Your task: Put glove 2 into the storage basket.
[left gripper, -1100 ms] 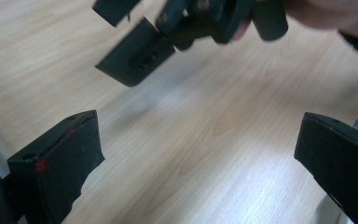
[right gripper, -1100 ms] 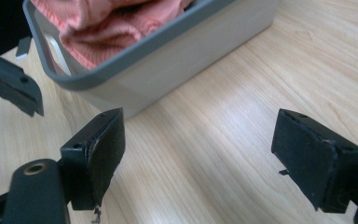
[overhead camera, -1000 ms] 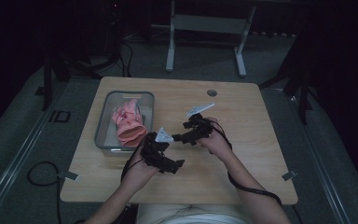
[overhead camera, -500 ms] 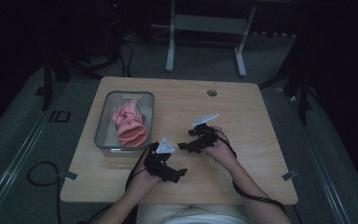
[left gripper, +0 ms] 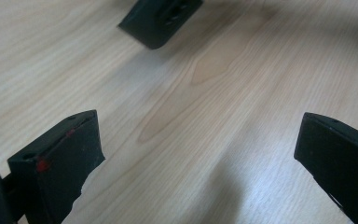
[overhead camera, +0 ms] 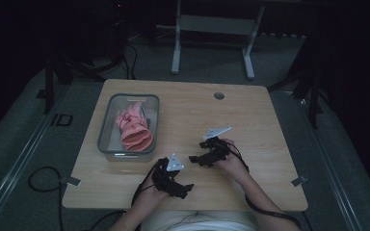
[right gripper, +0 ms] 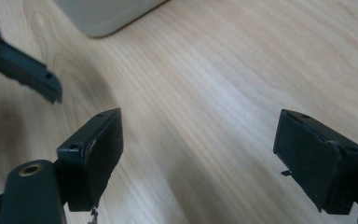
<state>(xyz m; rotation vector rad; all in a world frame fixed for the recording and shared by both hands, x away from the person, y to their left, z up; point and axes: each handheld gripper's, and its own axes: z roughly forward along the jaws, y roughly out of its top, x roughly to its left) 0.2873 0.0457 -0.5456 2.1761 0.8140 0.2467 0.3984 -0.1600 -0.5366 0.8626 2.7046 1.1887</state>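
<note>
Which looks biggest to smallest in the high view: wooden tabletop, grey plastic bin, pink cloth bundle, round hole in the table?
1. Wooden tabletop
2. Grey plastic bin
3. Pink cloth bundle, lying inside the bin
4. Round hole

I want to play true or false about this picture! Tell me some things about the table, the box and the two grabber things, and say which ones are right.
1. The clear plastic bin sits on the left part of the wooden table. True.
2. The bin is empty. False: something pink and floppy lies inside it.
3. The left gripper has its jaws open with nothing between them. True.
4. The right gripper is squeezing the pink thing. False: its jaws are open over bare wood.
5. Both grippers are inside the bin. False: both are over the near part of the table, outside the bin.
</note>
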